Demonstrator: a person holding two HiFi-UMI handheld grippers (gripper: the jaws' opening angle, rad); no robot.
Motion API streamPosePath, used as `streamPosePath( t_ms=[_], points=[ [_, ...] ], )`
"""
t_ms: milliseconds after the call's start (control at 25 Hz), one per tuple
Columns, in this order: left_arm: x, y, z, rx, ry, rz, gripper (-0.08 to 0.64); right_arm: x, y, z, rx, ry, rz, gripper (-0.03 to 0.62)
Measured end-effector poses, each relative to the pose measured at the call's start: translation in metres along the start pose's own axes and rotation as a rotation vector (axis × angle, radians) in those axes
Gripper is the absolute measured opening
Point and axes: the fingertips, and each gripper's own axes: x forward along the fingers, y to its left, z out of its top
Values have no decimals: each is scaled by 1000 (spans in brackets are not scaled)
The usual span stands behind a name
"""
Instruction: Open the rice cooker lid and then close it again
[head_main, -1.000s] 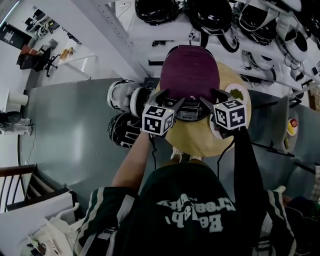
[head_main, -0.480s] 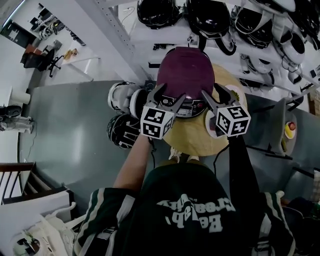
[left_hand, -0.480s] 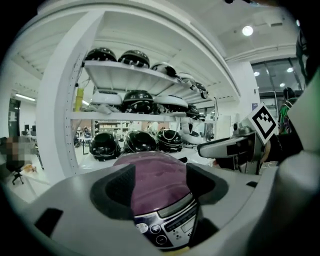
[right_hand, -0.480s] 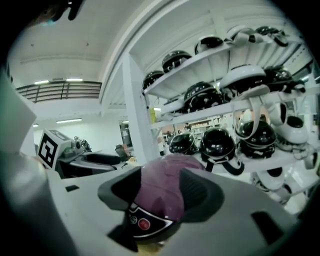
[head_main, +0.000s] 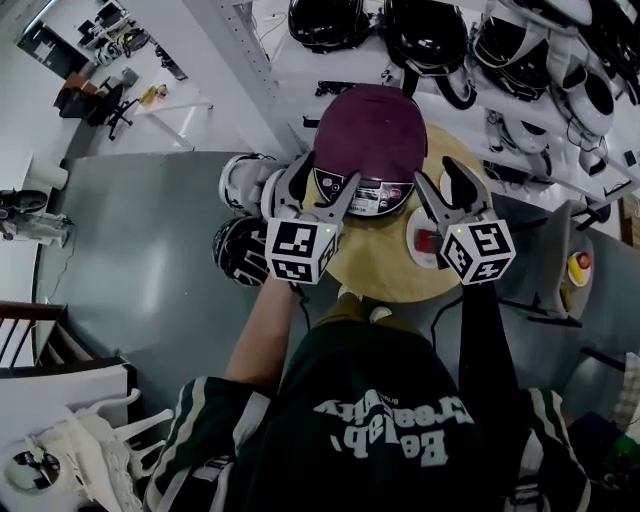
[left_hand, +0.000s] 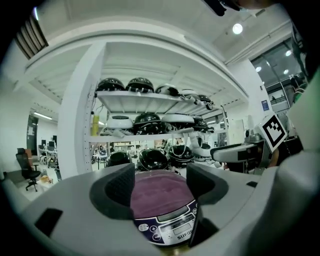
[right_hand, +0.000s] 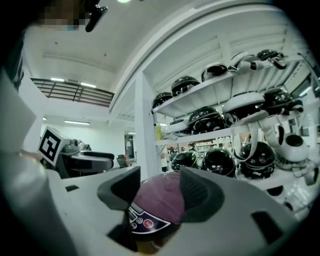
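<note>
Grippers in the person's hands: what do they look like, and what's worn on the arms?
Both the left gripper and right gripper are pale grey, with two jaws lined by dark ribbed pads. Each carries a white cube with black square markers and trails a thin dark cable. The person wears a dark shirt with white lettering; a black sleeve covers the right arm.

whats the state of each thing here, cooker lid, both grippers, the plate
rice cooker: lid shut, upright on the round table.
left hand-held gripper: open, gripping nothing.
right hand-held gripper: open, jaws just closed a little, gripping nothing.
small plate: on the table, something red on it.
</note>
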Motion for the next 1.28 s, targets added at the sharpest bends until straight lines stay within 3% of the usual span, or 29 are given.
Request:
streamPosePath(
  t_ms=[200, 320, 480, 640, 760, 1080, 1280],
  points=[
    [-6, -7, 13, 19, -42, 21, 311, -5, 8, 1, -49, -2, 20, 246],
    [-8, -11, 16, 29, -50, 24, 298, -6, 14, 2, -85, -3, 25, 208],
    [-10, -12, 16, 35, -53, 46, 172, -10, 10, 4, -123, -9, -4, 100],
    [-13, -9, 14, 35, -53, 64, 100, -16, 4, 10, -155, -20, -46, 5],
    [-13, -7, 17, 40, -58, 78, 2, -20, -1, 14, -160, -28, -57, 3],
    [-10, -20, 24, 50, -81, 53, 2, -30, -12, 14, -199, -26, -115, 3],
    [-10, -27, 28, 62, -90, 42, 2, -36, -15, 15, -175, -35, -123, 3]
  ],
)
